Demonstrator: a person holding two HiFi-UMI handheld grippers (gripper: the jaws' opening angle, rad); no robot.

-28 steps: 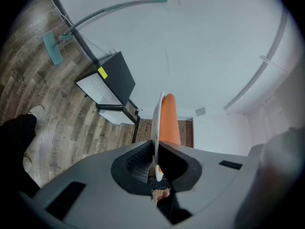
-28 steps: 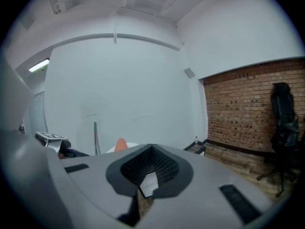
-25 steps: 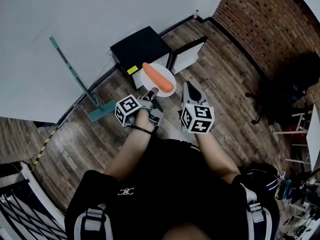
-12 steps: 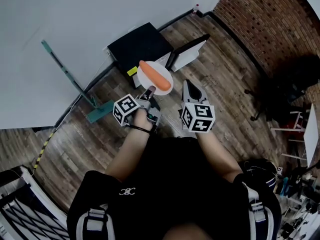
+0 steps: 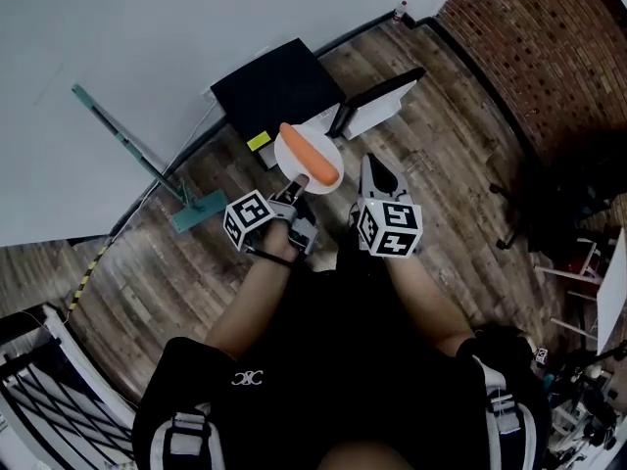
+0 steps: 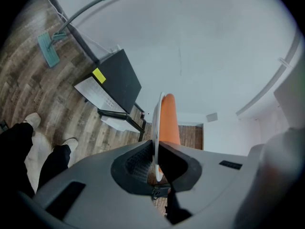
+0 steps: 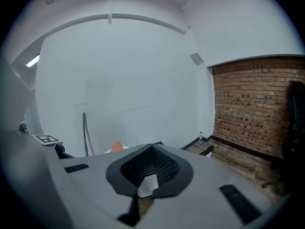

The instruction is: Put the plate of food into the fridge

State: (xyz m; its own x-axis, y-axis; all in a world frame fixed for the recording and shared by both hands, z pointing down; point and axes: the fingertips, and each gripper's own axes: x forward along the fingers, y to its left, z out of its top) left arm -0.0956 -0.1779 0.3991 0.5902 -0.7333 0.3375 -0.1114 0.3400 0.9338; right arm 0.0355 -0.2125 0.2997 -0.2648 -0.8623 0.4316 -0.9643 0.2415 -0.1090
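Plate (image 5: 327, 147) and carrot (image 5: 312, 157) hang in the air, out in front of the person, with the left gripper (image 5: 294, 186) pinching the plate's near rim between narrowly set jaws. The carrot's long axis runs roughly outward from those jaws, toward the black fridge (image 5: 279, 91). The fridge stands on the wooden floor (image 5: 451, 164) against the white wall, just beyond and below the plate. Its door (image 5: 382, 101) swings open to the right, so the opening seems to face the person. The left gripper is nearer the fridge. The right gripper (image 5: 376, 169) hovers just beside it with its jaws together and nothing gripped. A green mop (image 5: 137, 155) leans well to the left, clear of the path. The loose carrot could likely roll if the plate tilts while it goes down.
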